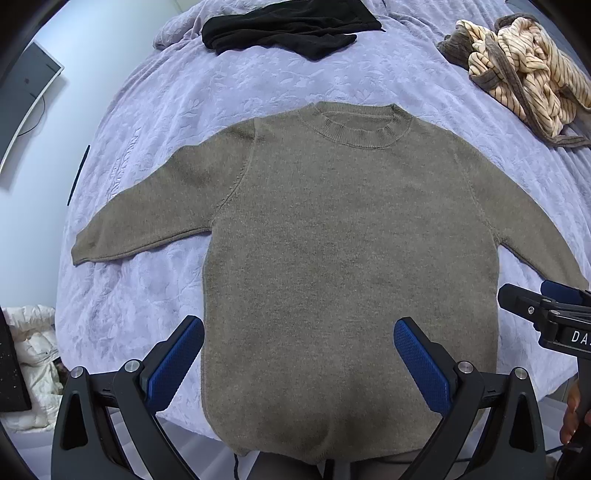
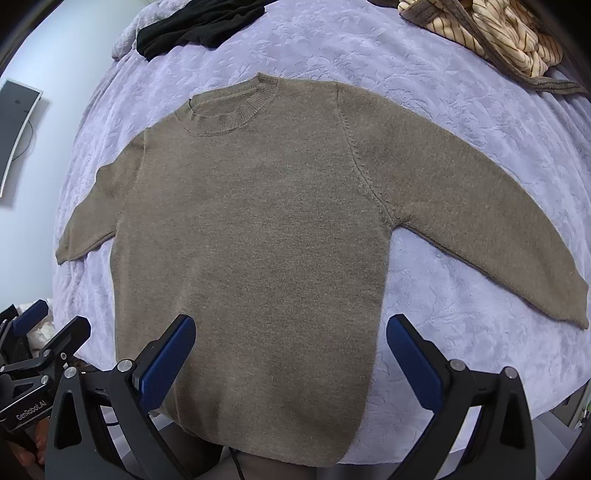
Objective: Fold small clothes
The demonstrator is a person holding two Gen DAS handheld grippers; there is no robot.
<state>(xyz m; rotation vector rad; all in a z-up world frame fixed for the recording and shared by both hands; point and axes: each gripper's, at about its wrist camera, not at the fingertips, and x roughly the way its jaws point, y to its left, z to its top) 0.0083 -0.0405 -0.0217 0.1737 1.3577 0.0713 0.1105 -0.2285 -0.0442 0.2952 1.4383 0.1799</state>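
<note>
Sweater flat on bed, both grippers wide, empty; pinch sleeve cuff cleanly, fold inward

The striped garment and black garment run off the far edge — the sweater's right cuff hides behind the right gripper.

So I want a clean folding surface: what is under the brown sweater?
The brown sweater lies flat on the lavender bedspread, which shows all around it. Whatever is directly beneath its body is covered; no bulges show.
</note>
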